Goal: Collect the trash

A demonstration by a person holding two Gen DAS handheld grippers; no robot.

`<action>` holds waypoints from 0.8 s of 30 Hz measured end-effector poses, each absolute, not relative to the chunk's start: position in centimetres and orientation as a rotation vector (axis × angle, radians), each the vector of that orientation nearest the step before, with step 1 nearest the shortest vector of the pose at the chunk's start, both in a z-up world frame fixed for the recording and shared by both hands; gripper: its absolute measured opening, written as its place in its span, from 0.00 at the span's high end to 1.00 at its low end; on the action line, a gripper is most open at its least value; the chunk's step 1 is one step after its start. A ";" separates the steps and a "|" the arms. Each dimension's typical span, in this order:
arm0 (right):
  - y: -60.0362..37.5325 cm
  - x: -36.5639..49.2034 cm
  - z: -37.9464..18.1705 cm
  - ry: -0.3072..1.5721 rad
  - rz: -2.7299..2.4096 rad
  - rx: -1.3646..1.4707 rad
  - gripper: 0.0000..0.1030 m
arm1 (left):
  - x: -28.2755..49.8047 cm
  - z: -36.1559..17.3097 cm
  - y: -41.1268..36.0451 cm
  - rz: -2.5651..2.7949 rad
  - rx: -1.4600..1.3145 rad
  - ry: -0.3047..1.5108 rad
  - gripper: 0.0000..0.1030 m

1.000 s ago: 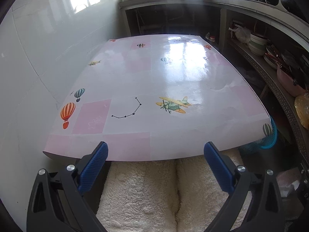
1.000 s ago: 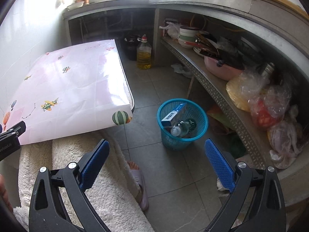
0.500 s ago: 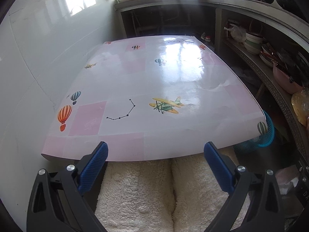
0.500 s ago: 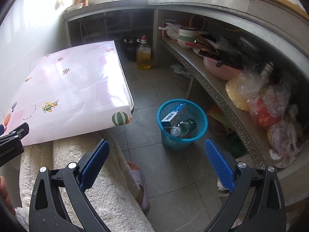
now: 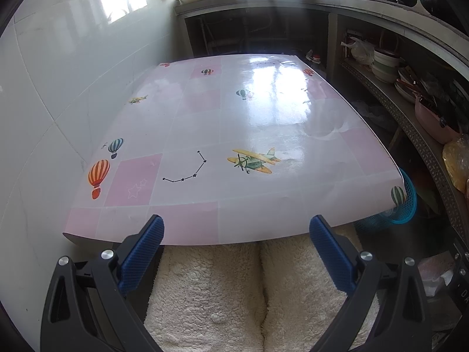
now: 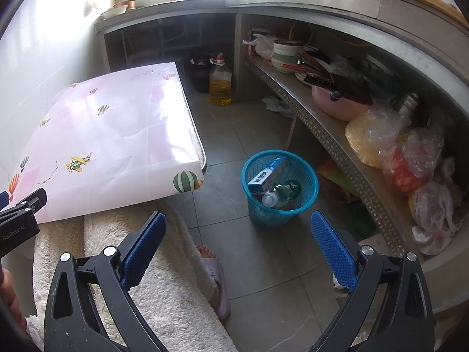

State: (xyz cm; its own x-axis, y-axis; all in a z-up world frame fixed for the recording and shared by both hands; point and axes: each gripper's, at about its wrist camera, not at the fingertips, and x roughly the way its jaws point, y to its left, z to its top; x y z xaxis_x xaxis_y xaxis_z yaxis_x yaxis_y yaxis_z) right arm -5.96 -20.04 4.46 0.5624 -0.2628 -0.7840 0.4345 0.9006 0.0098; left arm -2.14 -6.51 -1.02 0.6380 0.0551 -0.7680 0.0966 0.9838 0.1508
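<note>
While both jaws gape empty | bench (image 5: 263, 111) bare | box (image 6: 265, 173), bottle (image 6: 278, 195) sit in basket (image 6: 307, 173) | sweep floor before quitting.

The black left claw (image 5: 236, 248) with blue ribbed pads (image 5: 140, 256) gapes wide, holding nothing; the matching right claw (image 6: 239, 245) gapes likewise, empty.
</note>
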 end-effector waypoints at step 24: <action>-19.7 -5.8 4.6 0.881 -0.409 0.208 0.08 | -2.0 -0.8 -6.7 -0.020 0.185 0.882 0.05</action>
State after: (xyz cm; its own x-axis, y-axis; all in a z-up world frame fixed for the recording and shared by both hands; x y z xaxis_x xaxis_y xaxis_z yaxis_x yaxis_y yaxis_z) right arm -5.75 -19.72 4.64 0.5657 -0.2607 -0.7823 0.4296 0.9030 0.0097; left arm -2.03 -6.72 -0.79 0.6363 0.0587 -0.7692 0.0941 0.9837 0.1529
